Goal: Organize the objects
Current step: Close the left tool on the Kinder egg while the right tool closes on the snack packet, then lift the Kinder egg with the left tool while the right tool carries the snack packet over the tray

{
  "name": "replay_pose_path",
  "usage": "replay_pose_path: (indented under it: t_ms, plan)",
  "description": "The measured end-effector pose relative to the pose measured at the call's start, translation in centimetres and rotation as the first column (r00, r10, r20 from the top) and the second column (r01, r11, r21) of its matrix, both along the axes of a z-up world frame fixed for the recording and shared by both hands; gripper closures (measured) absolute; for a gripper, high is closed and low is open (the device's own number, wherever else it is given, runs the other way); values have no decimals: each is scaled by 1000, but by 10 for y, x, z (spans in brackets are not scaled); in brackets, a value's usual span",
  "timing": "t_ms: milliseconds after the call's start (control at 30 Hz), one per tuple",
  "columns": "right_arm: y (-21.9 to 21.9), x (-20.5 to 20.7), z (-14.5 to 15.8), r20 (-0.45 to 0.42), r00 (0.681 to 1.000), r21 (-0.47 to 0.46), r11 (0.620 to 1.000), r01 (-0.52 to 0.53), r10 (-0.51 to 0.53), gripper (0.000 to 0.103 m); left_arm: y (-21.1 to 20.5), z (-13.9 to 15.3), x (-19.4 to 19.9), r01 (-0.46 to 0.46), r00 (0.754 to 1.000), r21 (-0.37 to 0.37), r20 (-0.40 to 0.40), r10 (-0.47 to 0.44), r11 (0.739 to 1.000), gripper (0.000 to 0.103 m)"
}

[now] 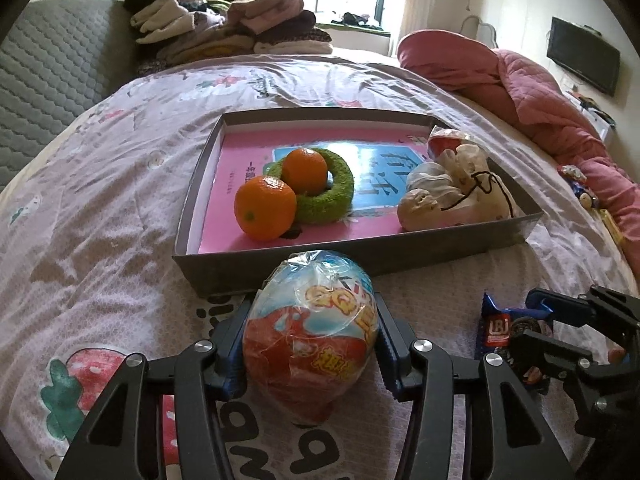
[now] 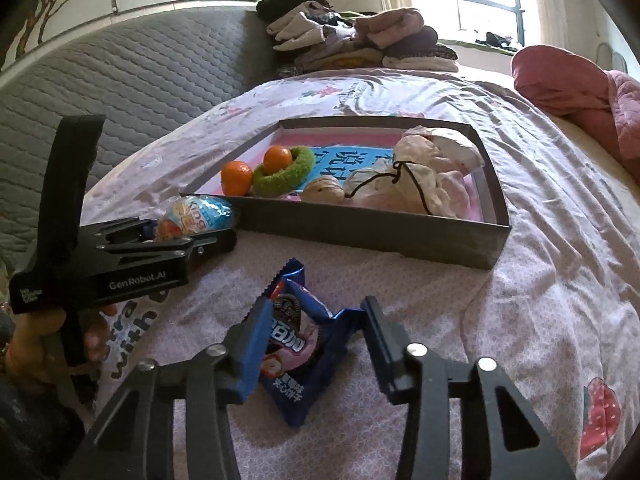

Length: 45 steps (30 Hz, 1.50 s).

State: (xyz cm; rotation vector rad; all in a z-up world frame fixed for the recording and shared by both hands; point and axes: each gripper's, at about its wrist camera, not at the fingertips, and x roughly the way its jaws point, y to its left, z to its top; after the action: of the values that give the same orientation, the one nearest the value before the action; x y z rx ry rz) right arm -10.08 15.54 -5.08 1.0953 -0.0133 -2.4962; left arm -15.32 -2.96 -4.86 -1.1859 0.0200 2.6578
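Note:
My left gripper (image 1: 310, 340) is shut on a plastic-wrapped toy egg (image 1: 312, 336), red and blue, just in front of the grey box tray (image 1: 280, 258); the egg also shows in the right wrist view (image 2: 194, 216). The tray holds two oranges (image 1: 264, 206), a green fuzzy ring (image 1: 324, 200) around one orange, and a white drawstring bag (image 1: 452, 184). My right gripper (image 2: 316, 344) is open, its fingers either side of a blue cookie packet (image 2: 298, 340) lying on the bedsheet, left finger touching it. The packet also shows in the left wrist view (image 1: 496, 328).
The bed has a pink patterned sheet (image 2: 540, 280). A pink quilt (image 1: 540, 92) lies bunched at the right. Folded clothes (image 1: 224, 24) are stacked at the far end. A grey padded headboard (image 2: 132, 80) runs along the left. Small items (image 1: 580, 184) lie by the quilt.

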Motion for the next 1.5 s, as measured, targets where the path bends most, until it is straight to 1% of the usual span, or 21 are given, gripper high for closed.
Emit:
replay_pose_path:
  t_ms: [67,133,167,233,267,300,367,400,567,800,967,1167,1500]
  plan:
    - [-1,-2,-2,12,1000,-8,1000,-15,15,57,1,-1,0,1,1000,0,2,-1,1000,49]
    - [1,-6,-5,39,999,-45,999,-7,9,50,1,-1,1,2,1000,-3,3,-2,1000,49]
    - [1,-9,-9,65,998,-61,998,-14,18,43,1,-1,1,2,1000,-2,3,-2,1000,49]
    - [0,-13,-16,100,995,-90,996,-15,24,39,1,-1,1,0,1000,2,5,0,1000,49]
    - [-3,-13,-17,97,995,-69,997,-23,29,38,0,-2,1,0,1000,4,7,0,1000,49]
    - [-9,-10,-16,72,997,-26,999,-33,35,38,0,-2,1,-3,1000,7,8,2,1000,49]
    - [-17,-6,-16,52,997,20,998,-52,51,39,-1,-1,1,-3,1000,9,8,3,1000,49]
    - [-18,-5,-16,45,998,28,998,-53,52,42,-1,-1,1,-5,1000,8,7,4,1000,49]
    - [-17,-5,-15,46,998,9,999,-53,53,46,-1,1,2,-5,1000,3,-1,5,1000,49]
    - [-14,-1,-8,33,998,0,999,-54,54,47,-2,16,10,-7,999,9,-50,7,1000,49]
    - [-13,2,1,-2,999,4,999,-43,43,47,-1,22,15,-9,998,2,-67,9,1000,49]
    - [-11,3,13,-56,998,27,999,-22,24,47,-3,25,16,-21,997,2,-69,21,1000,49]
    - [-5,4,25,-109,994,35,999,12,-8,48,-5,32,22,-44,995,-11,-85,43,999,49]
